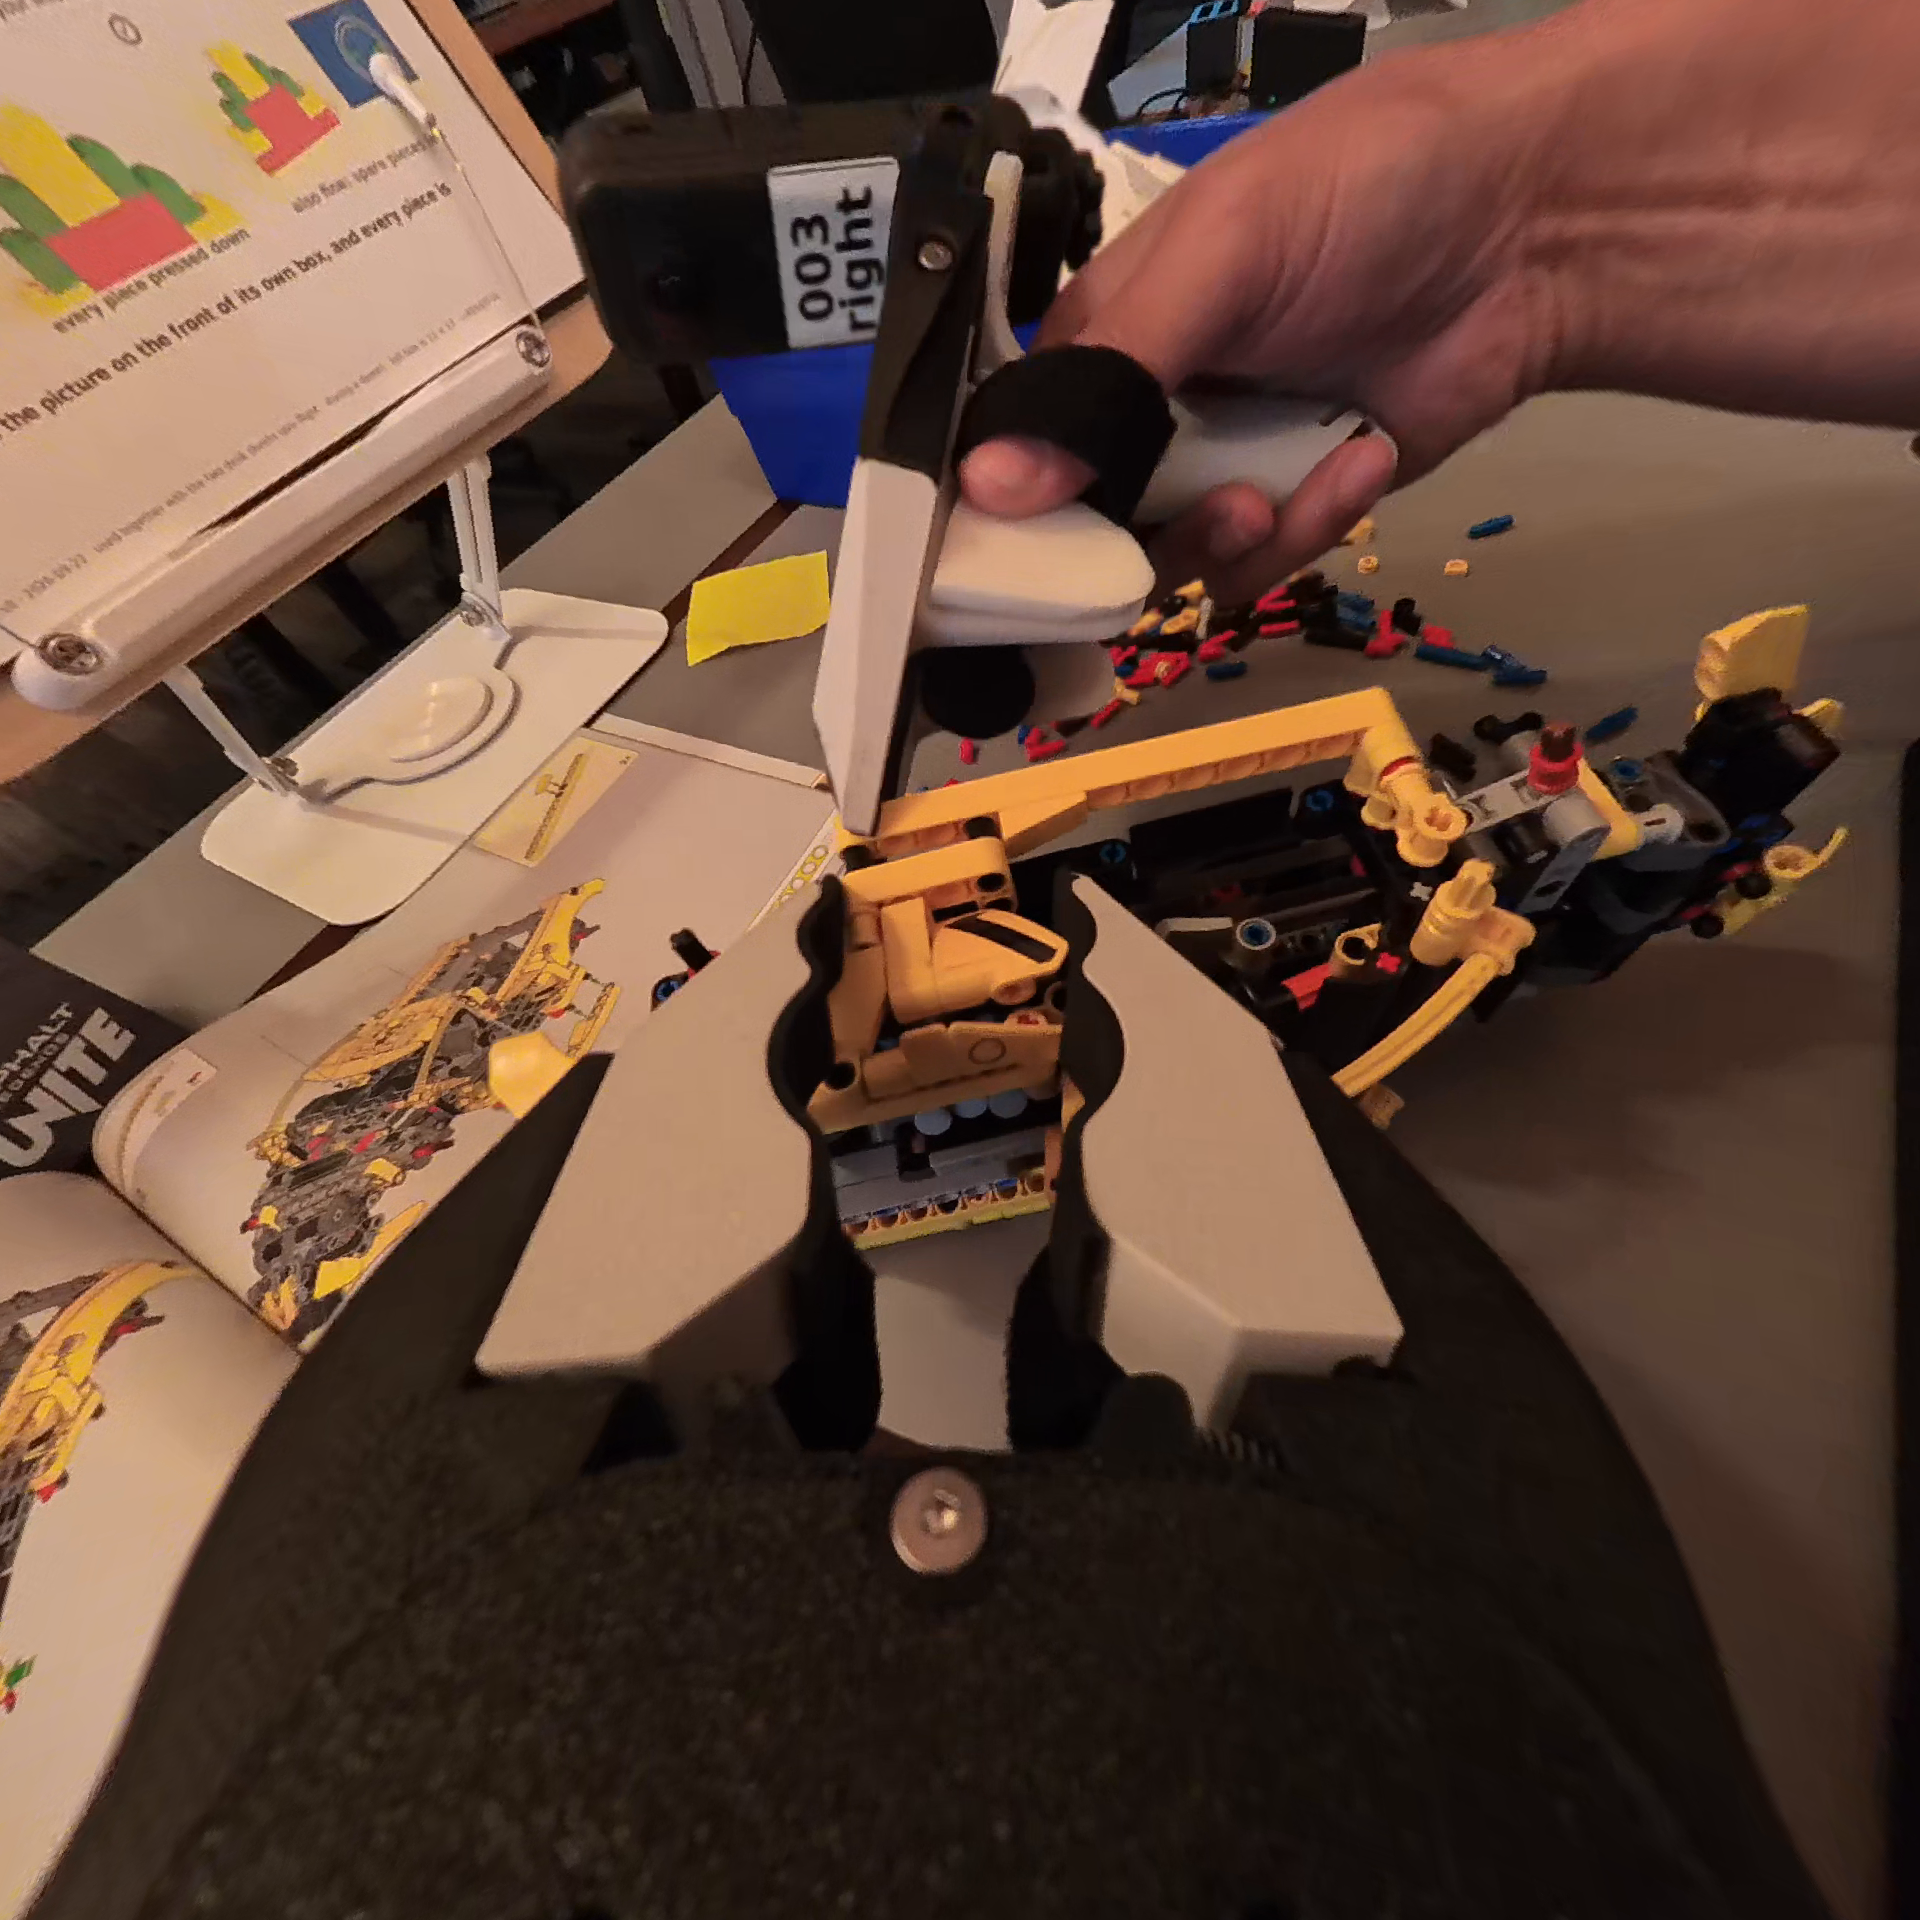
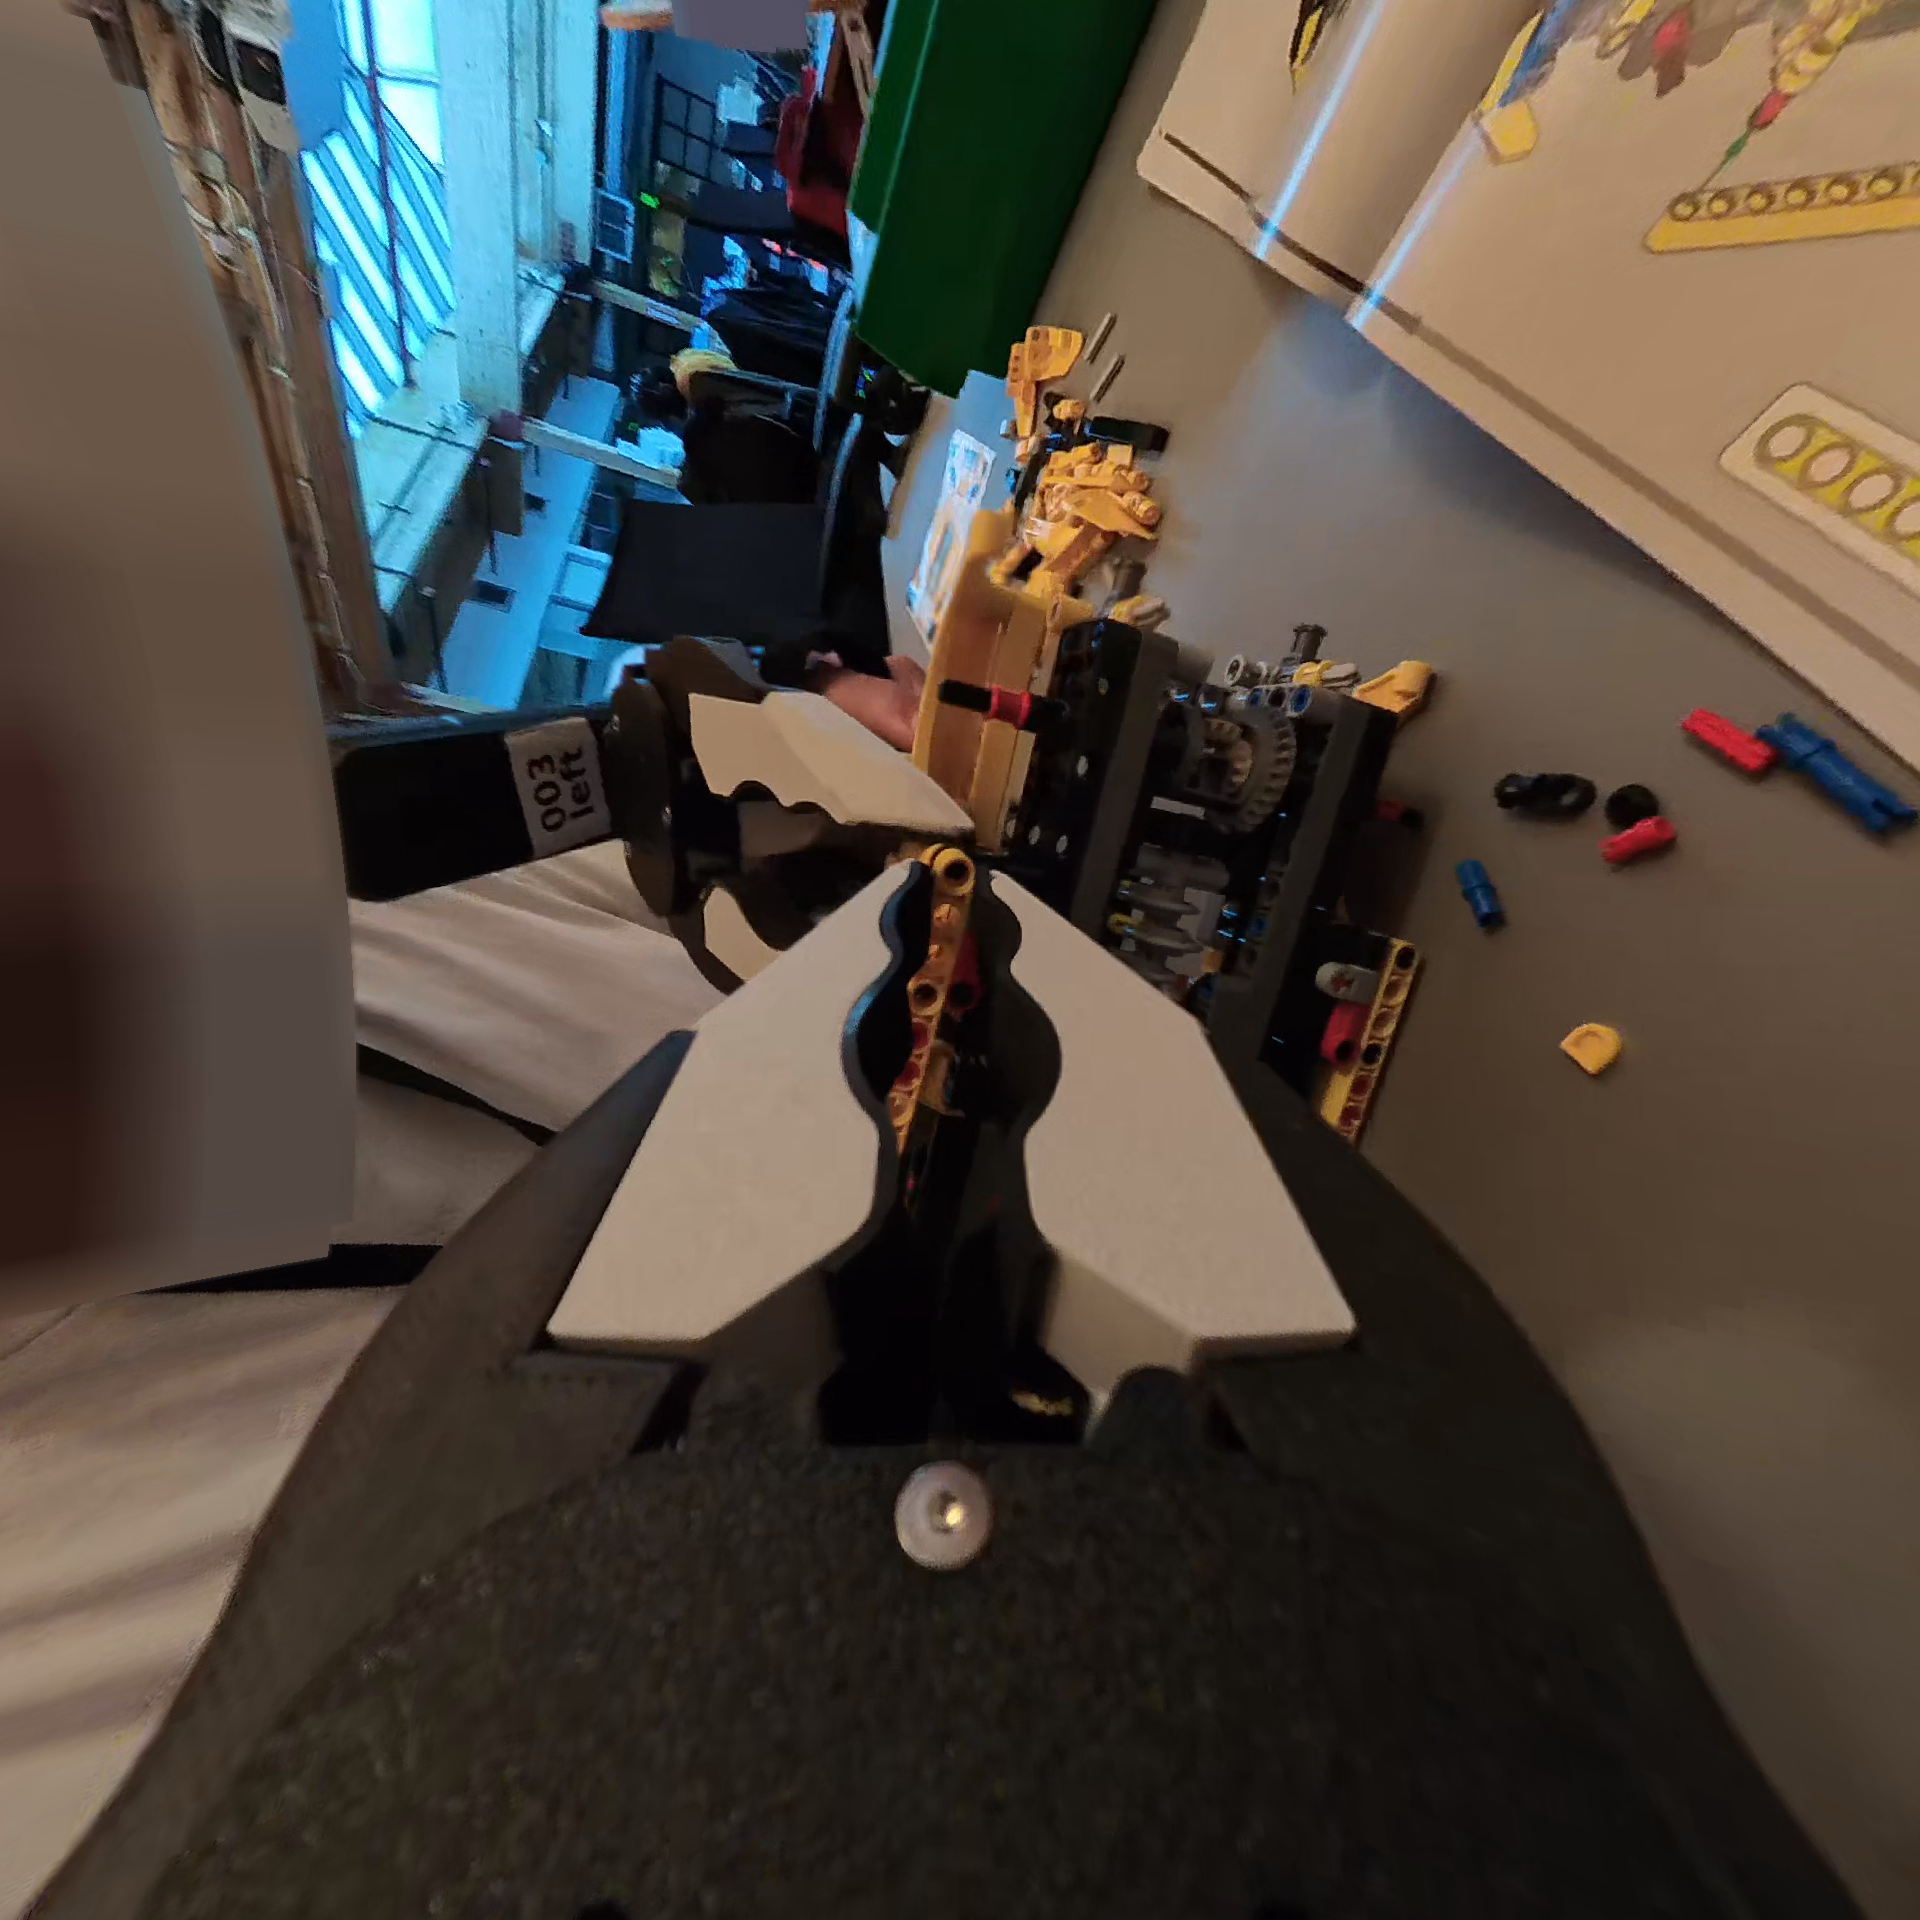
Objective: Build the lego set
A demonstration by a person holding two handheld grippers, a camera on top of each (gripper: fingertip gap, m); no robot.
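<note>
A half-built yellow and black Lego vehicle lies on the grey table. My left gripper is shut on the model's yellow end block. My right gripper, held by a hand, points down at the near end of the long yellow beam on top of the model. In the right wrist view my right gripper is shut on that yellow holed beam. The left gripper is right beside it, against the model.
An open instruction booklet lies at the left and also shows in the right wrist view. Loose red, blue and black pieces are scattered behind the model. A tilted sheet stand, a blue bin and a yellow note stand behind. Left and right tips are no more than a few centimetres apart.
</note>
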